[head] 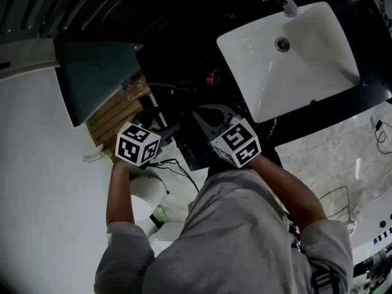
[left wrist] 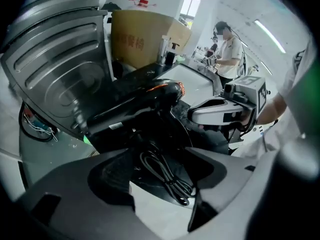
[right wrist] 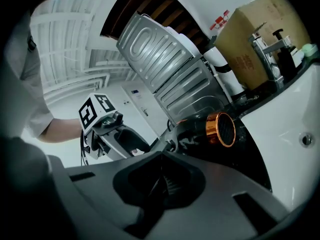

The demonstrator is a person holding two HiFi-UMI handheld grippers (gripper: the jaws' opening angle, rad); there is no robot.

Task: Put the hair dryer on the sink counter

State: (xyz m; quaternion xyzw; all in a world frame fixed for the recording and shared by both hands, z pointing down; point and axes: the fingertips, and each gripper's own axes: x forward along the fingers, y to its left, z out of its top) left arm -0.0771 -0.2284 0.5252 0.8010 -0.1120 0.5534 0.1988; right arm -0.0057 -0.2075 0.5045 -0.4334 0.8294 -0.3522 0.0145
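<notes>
The person's grey shirt [head: 245, 225] fills the foreground. The black hair dryer [head: 212, 77] lies on the dark table [head: 334, 106], at about eight o'clock from the white sink [head: 318, 35], with its cord [left wrist: 167, 176] bundled close by. The left gripper [left wrist: 157, 150] has its fingers spread above the cord. The right gripper [right wrist: 161, 166] has its fingers pressed together on nothing. The placing looks done. Next, both should lift clear without snagging the cord.

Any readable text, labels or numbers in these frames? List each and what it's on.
Nothing legible.
Cardboard box: red print, blurred.
Red sign above the box: too small.
White label on the hair dryer: too small.
Marker cubes: square patterns, no words.
</notes>
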